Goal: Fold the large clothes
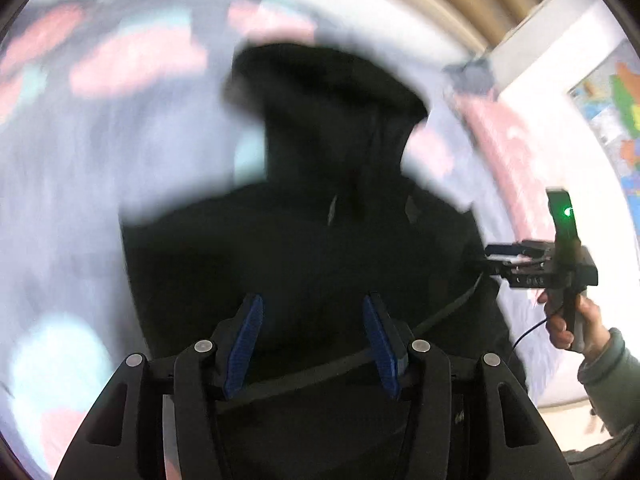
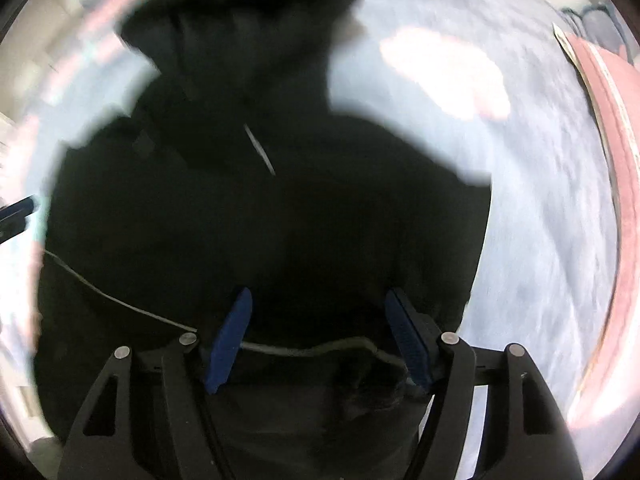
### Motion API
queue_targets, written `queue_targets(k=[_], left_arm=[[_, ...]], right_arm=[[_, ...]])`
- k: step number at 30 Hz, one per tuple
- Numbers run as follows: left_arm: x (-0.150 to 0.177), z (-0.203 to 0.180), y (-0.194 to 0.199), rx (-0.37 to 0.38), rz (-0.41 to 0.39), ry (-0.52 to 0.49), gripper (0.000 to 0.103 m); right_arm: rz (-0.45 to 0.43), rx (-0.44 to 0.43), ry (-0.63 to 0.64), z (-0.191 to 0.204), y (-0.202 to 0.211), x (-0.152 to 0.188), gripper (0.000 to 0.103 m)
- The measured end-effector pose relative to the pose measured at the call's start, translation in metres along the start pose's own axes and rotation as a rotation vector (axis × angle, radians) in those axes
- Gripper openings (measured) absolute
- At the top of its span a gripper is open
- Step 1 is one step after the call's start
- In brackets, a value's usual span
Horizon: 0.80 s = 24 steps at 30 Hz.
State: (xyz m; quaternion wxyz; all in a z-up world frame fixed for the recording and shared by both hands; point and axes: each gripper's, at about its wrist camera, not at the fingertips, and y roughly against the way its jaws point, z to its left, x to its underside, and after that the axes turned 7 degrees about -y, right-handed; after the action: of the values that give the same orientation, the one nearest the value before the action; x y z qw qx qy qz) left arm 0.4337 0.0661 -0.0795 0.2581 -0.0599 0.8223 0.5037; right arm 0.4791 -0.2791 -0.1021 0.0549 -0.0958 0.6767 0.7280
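Both claws hang released — left gripper [image 1: 312,340] and right gripper [image 2: 320,340] grasp nothing — over the black hoodie [image 1: 320,208] filling the frame's centre on the patterned bedspread [image 1: 80,180]. The risk — a cable [image 2: 120,300] trailing across the cloth could snag and drag the fold askew.

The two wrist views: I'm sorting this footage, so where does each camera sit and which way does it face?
Left wrist: on the left gripper, angled down over the black hoodie; its open blue pads, the right gripper and the holding hand show.
Right wrist: on the right gripper, steeply down over the hoodie; open blue pads show.
Shared: hoodie, patterned bedspread.
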Motion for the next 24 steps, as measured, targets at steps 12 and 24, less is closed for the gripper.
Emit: queue_targets(k=[12,24], left_arm=[[-0.141,0.063,-0.073,-0.146,-0.096,0.086,0.054],[-0.150,0.098,-0.074,-0.033,-0.211,0.260,0.010]], right_arm=[[-0.222,-0.040,-0.102,-0.015,-0.002,-0.183,0.073],[-0.246,-0.075,-0.144,-0.024,-0.018,-0.178,0.007]])
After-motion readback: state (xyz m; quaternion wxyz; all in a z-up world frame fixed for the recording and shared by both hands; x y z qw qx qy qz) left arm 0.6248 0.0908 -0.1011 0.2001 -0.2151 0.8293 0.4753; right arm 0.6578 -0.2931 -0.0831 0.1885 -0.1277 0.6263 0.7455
